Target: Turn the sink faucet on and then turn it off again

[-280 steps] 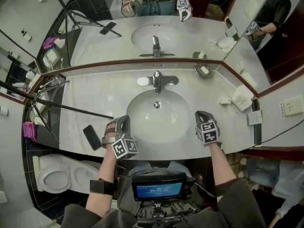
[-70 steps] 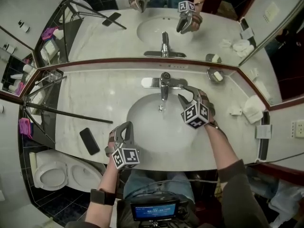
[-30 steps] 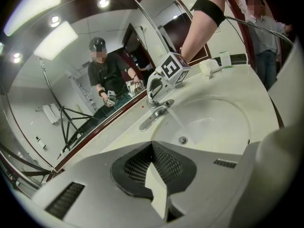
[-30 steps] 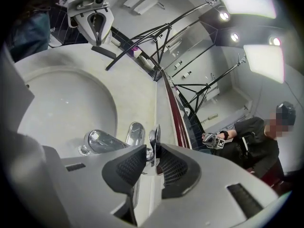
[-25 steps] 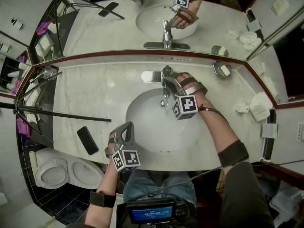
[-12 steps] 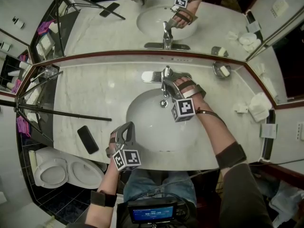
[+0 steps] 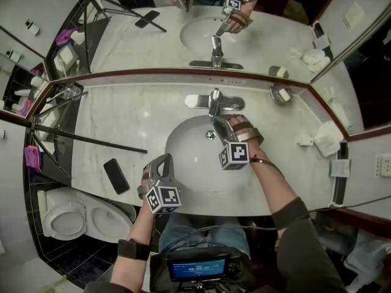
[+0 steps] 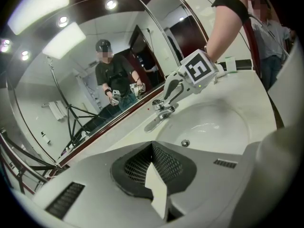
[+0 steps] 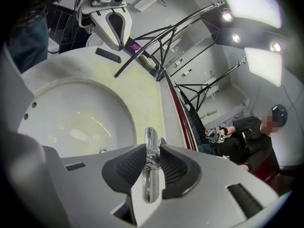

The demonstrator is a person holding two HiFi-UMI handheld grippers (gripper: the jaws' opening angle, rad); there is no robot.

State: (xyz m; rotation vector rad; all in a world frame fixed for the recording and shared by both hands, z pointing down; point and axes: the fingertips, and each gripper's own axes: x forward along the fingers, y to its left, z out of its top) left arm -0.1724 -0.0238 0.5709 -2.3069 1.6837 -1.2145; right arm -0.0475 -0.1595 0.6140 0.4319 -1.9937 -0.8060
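tightly, the right gripper [image 9: 152,167] pinches the chrome faucet lever [image 9: 150,141] between its two ribbed pads, the jaws narrowly parted and pressing on either side of the bar, above the far edge of the white basin [image 7: 183,163]. the faucet [image 7: 214,97] stands at the far middle of the marble counter [image 7: 122,118], just in front of the mirror [image 7: 140,47]. the left gripper [image 8: 153,175] has its jaws closed together on nothing and hangs over the near rim of the counter, left of the basin's centre and well apart from the faucet. a dark phone [image 7: 116,176] lies on the counter at near left; a soap dish [image 7: 281,94] and a folded white towel [image 7: 327,138] sit at right. a black tripod leg [image 7: 91,140] crosses the counter's left side.
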